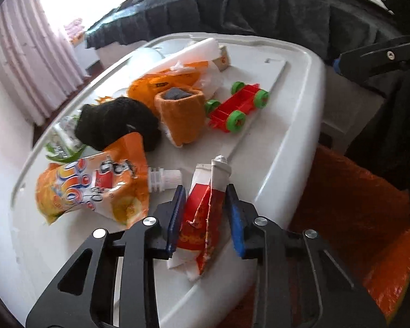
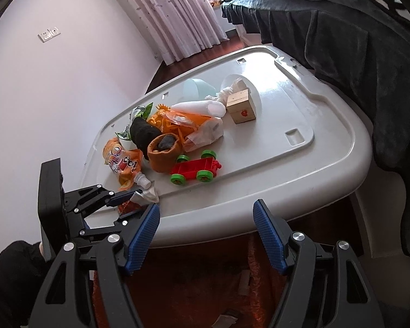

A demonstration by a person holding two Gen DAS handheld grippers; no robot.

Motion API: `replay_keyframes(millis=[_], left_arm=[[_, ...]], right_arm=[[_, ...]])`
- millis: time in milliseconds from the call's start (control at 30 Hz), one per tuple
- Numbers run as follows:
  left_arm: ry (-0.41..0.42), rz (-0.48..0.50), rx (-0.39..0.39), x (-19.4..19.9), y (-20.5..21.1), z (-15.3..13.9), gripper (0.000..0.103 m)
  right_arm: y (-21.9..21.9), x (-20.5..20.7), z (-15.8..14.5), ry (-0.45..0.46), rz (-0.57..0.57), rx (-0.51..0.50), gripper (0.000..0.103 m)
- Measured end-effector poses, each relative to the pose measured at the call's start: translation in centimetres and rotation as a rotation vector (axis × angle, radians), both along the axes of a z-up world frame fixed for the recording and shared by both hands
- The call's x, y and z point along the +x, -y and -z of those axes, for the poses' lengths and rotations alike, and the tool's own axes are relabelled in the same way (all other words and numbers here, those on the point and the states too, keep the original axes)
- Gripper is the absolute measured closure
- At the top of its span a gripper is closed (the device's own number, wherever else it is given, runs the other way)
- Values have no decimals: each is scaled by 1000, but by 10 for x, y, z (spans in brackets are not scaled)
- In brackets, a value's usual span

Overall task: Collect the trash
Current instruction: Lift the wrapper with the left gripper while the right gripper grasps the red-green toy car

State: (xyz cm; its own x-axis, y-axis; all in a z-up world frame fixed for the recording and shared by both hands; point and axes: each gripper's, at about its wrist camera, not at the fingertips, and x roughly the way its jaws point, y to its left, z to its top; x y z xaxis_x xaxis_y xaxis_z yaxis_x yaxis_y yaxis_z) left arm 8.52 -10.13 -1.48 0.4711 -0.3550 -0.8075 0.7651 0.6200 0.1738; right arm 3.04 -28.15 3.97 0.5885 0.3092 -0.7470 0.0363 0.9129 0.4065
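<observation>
Between the blue pads of your left gripper (image 1: pixel 205 213) sits the crushed red toothpaste tube (image 1: pixel 205 218), narrowed jaws pressing its sides at the near edge of the white lid (image 1: pixel 287 136). Just left of that gripper lies the orange juice pouch (image 1: pixel 95 186); beyond it, the red toy cart (image 1: pixel 236 106). Your right gripper (image 2: pixel 206 235) hangs wide and empty over the orange bag (image 2: pixel 194 278) below the lid's edge.

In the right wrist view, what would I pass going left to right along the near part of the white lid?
Juice pouch → squeezed tube in the left gripper → red toy cart with green wheels.
</observation>
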Motion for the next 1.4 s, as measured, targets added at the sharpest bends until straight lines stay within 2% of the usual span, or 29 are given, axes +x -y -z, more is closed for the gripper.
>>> replay_keyframes(millis=[267,467,567,633,700,767,900,967,1033,1400], left_arm=[[-73,-219,-175,1,-27,-36,75],[-14,-412,-219,-33,-48,-63,75],[55,-503,-211,-54,-56,-68,75],[61,-546,-243,-62,-62,-68,75],[43,-576,-289,-66,-71,-67,75],[35,-602,-281,-65,-76,-62,75],[19,-665,-266,-59,-87,-54,75],[3,-705,-270,-56,-93,-50,75],[-7,-735,-269,-53,-97,-47,75],[-16,-752,-291,-50,-99,-47,75]], right_arm=[[-5,1,1,-5,-10,-46,35],[-24,20,3,-41,-63,-112,34],[-43,40,8,-44,-97,-169,34],[-57,55,16,-51,-112,-215,35],[-68,67,24,-51,-119,-249,33],[-76,75,28,-36,-122,-283,28],[-89,87,40,-21,-130,-361,27],[-90,91,49,-41,-118,-395,27],[-93,88,50,-14,-118,-428,26],[-85,87,54,60,-160,-407,23]])
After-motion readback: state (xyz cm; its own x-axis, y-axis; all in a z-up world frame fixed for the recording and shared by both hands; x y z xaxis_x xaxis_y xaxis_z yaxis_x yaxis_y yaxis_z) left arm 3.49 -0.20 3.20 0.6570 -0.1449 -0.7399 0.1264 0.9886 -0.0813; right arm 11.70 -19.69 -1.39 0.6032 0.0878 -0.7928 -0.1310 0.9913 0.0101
